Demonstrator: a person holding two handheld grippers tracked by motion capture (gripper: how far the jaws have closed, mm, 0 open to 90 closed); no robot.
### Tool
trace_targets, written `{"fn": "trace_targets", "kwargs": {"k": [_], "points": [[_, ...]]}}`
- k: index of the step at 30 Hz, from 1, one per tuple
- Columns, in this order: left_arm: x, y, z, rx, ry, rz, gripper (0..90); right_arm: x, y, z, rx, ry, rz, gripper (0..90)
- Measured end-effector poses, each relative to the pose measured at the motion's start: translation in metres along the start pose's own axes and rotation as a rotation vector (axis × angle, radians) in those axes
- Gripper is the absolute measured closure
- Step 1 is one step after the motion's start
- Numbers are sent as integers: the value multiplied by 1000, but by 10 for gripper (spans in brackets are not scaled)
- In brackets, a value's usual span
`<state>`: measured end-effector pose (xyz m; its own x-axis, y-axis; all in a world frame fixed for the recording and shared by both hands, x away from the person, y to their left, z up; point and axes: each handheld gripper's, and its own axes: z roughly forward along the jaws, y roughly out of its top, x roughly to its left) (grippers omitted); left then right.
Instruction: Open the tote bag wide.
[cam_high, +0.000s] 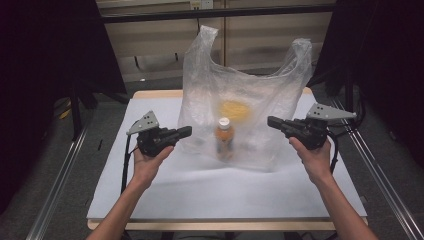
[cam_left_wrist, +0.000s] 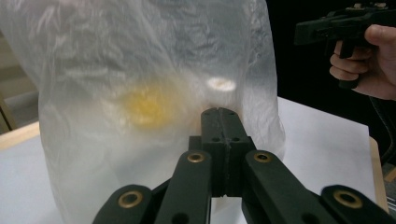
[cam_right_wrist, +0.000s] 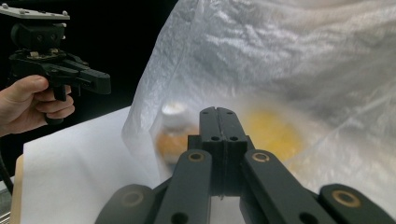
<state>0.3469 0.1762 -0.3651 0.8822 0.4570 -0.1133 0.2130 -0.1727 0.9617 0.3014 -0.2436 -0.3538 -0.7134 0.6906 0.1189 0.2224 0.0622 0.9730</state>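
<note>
A clear plastic bag (cam_high: 245, 100) is standing upright at the middle of the white worktop (cam_high: 200, 190), its two handles rising toward the far edge. Inside it, a bottle (cam_high: 224, 137) with a white cap and orange contents is standing near the front wall, and a blurred yellow shape (cam_high: 234, 110) is showing behind it through the film. The left gripper (cam_high: 187, 131) is pointing at the bag's left side, just beside the plastic; seen in the left gripper view, its jaws are pressing flat together with nothing between them. The right gripper (cam_high: 271, 121) is hovering at the bag's right side, likewise aiming inward; the right gripper view is showing its jaws closed tight and holding nothing. Each hand is gripping its tool from below, forearms coming in over the worktop's near edge
</note>
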Motion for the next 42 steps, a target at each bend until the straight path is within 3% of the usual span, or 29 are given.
{"fn": "trace_targets", "kwargs": {"k": [8,19,30,42], "points": [[3,24,14,-2,-10,17,900,-7,23,13,12,-10,-10,900],[9,36,33,-21,-26,9,900,-15,54,39,38,-22,-45,900],[26,69,52,-6,-9,28,900,-28,86,60,48,-58,-59,900],[33,87,70,-31,-11,6,900,-43,110,80,73,-94,-49,900]]}}
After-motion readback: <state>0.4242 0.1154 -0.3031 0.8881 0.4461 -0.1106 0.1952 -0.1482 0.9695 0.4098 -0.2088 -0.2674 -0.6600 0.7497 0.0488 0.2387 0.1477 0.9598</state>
